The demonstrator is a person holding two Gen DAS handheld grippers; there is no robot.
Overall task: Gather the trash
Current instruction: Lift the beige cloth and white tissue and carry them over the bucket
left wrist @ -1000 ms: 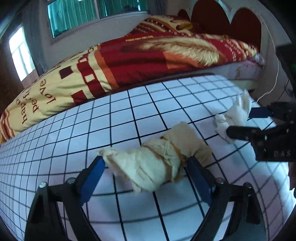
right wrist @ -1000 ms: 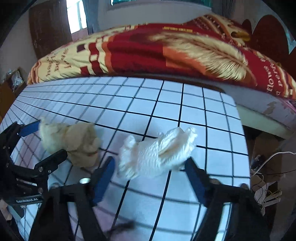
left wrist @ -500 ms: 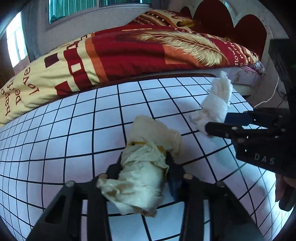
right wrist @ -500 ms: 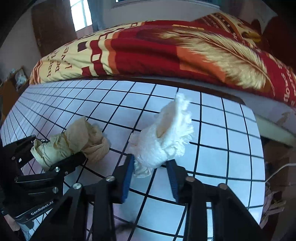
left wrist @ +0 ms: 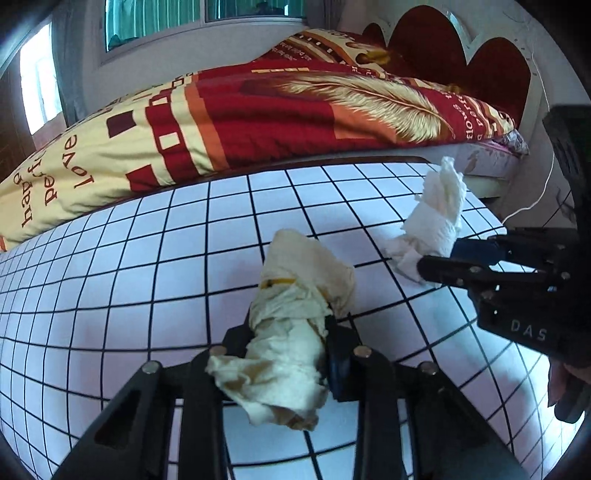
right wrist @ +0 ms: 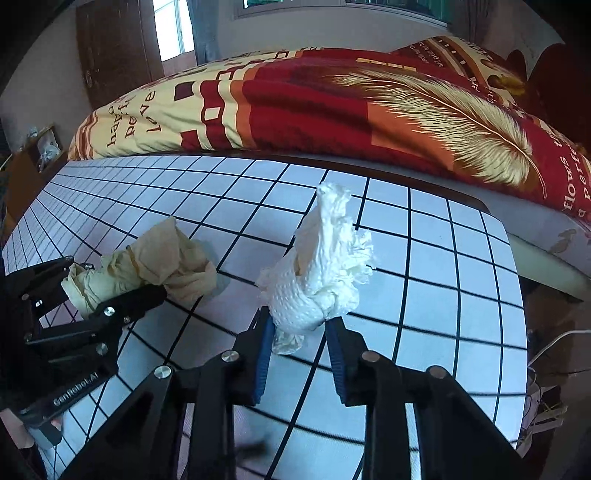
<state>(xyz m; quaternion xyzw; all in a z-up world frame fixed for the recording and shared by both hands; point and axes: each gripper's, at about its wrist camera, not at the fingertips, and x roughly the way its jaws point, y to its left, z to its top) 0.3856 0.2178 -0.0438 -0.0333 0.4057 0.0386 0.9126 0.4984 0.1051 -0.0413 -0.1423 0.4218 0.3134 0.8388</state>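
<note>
white surface [left wrist: 155,280] ruled with a black grid, seen from two cameras looking forward and down along the fingers. pinched between the closed fingers of the left gripper [left wrist: 291,339]: a crumpled beige wad of paper [left wrist: 291,332] with a thin yellow band round its middle, far end resting on the grid, near end sticking out past the fingers toward the camera. just closed on it within the last moment. seen again from the right-hand camera at far left [right wrist: 147,269], clamped in the black left gripper [right wrist: 122,291].

squeezed between the blue-padded fingers of the right gripper [right wrist: 299,325]: a white crumpled paper towel [right wrist: 321,266], embossed with small dots, standing upright with its frayed top pointing up; whether its lower end touches the surface, hard to tell. fingers narrow, pads pressing its lower part. from the left-hand camera, visible at right [left wrist: 432,221], gripped by the right gripper [left wrist: 439,254]. two wads near each other, not touching.

directly behind the surface, close along its far edge: a bed with a red, orange and cream quilt [right wrist: 332,107] showing a large golden feather. readable on the quilt, upside down: "love" and "perfect"; on the red end, partly cut off, "flow" and "perfe". dark red scalloped headboard [left wrist: 461,62] at upper right. windows with green curtains [left wrist: 155,18] behind. brown door [right wrist: 110,55] at upper left. white cable [left wrist: 535,199] hanging beside the bed.

on the right gripper body: "das". on the left gripper body: "genrobot.ai".
</note>
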